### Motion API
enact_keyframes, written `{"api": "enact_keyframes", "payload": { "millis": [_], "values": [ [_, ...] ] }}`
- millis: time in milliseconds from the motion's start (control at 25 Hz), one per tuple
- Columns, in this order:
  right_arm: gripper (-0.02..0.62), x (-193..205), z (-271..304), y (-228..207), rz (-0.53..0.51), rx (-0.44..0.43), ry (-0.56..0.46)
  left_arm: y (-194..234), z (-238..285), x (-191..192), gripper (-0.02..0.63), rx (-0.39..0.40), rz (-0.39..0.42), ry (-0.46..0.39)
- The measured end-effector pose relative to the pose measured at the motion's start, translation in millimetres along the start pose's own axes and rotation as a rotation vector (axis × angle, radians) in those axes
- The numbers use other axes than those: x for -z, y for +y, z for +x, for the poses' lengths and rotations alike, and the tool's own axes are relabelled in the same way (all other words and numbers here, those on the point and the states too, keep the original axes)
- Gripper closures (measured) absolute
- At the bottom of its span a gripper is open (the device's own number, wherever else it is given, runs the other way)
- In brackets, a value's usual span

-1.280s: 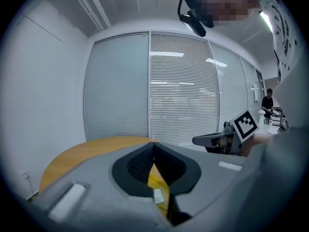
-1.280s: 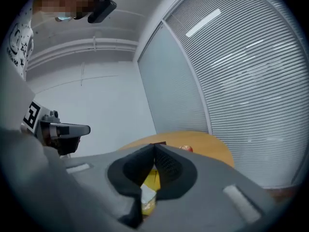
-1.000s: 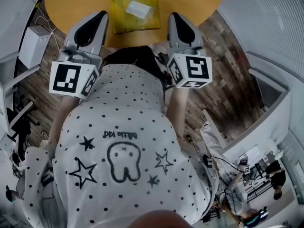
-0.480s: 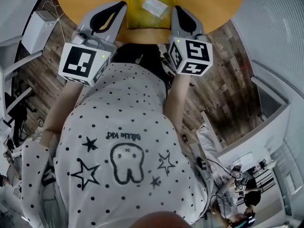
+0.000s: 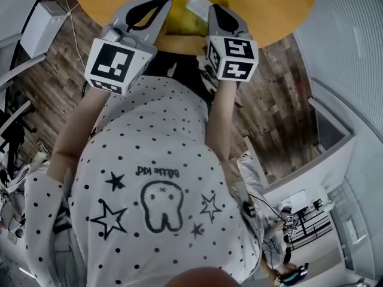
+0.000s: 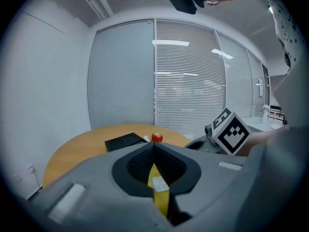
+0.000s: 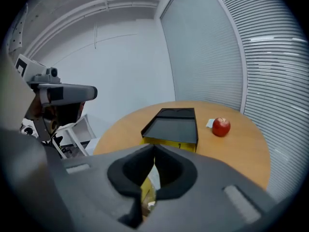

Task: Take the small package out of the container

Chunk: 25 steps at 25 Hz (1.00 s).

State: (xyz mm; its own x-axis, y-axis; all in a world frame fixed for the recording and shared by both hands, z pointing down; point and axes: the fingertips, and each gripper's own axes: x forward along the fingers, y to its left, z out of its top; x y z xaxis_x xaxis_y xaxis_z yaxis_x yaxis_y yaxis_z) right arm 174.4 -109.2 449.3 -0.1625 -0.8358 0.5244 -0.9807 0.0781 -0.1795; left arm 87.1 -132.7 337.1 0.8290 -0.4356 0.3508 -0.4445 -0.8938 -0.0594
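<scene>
Position of the small package (image 5: pixel 197 3) relative to the two tools is what the coming move is judged to turn on. It is seen lying inside the yellow container (image 5: pixel 179 20), which stands on the round wooden table (image 5: pixel 269 11) at the near edge. In the head view the package is found between the two tips, ahead of and below both. It lies just beside the right gripper (image 5: pixel 214 9) and somewhat further from the left gripper (image 5: pixel 163 2), so the right hand is judged the nearer one. Its long axis appears to be slanted across the container, though only part of it is shown.

Both pairs of jaws are held together, with nothing clamped between them. Through the hollow behind the left tips a strip of yellow with a pale patch is glimpsed, taken to be the container and package underneath. Through the right hollow only yellow and something pale can be made out. Neither tool is seen touching the package.

Beyond the container a black tray (image 7: pixel 174 124) and a red apple (image 7: pixel 221 126) are seen, well apart from the tips. The jaws would have to be opened before any grasp could be made.
</scene>
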Motion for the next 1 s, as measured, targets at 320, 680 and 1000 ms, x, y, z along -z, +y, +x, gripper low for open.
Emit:
{"api": "enact_keyframes", "payload": {
  "millis": [320,680,1000],
  "values": [
    [0.548,14,34,13,-0.05,-0.023,0.118,32,1,8,0.603,-0.028,-0.062,0.008],
    [0.52,40,94,18,-0.142,-0.032,0.279,74,0,31,0.603,-0.057,-0.109,0.027],
    [0.492,72,125,27,-0.22,-0.059,0.442,86,-4,36,0.603,-0.085,-0.118,0.02]
  ]
}}
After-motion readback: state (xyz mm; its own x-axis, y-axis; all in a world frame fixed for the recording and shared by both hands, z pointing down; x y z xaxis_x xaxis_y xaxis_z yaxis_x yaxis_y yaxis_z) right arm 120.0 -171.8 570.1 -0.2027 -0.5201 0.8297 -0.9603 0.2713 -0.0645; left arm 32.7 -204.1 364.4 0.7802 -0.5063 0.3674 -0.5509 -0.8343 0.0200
